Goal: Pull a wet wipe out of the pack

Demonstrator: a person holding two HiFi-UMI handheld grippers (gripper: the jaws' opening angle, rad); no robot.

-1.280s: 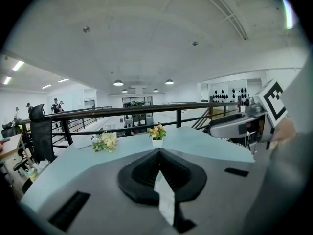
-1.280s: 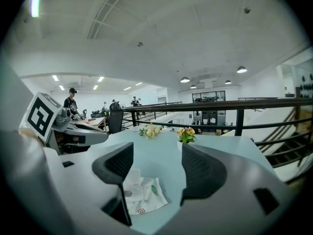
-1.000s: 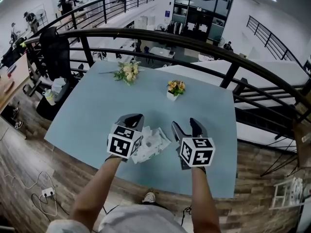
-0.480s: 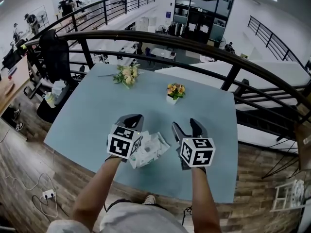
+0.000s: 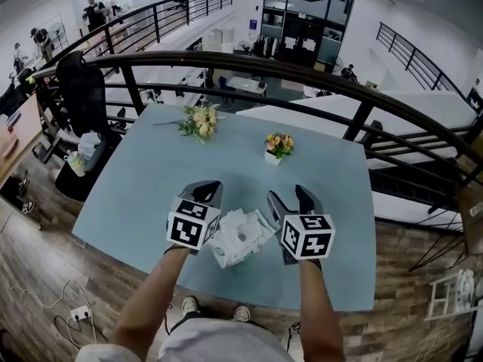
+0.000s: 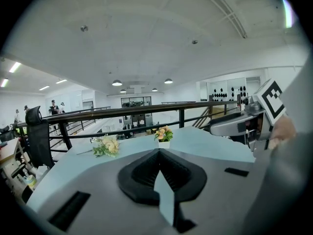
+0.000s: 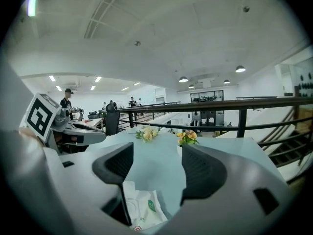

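Observation:
The white wet wipe pack (image 5: 241,238) lies crumpled on the pale blue table (image 5: 136,187), near its front edge and between my two grippers. My left gripper (image 5: 207,187) is just left of the pack, above the table, jaws shut with nothing seen between them (image 6: 159,153). My right gripper (image 5: 288,194) hovers open at the pack's right edge. In the right gripper view the pack (image 7: 139,207) shows low between the spread jaws (image 7: 156,153), closer to the left one; its green label faces up.
A loose bunch of pale flowers (image 5: 198,119) lies at the table's far left. A small white pot of orange flowers (image 5: 278,145) stands far centre. A dark curved railing (image 5: 302,74) runs behind the table, with a drop beyond.
The pack has shifted a little to the right, closer to the right gripper. Both grippers hold about the same places; the head view has tilted slightly.

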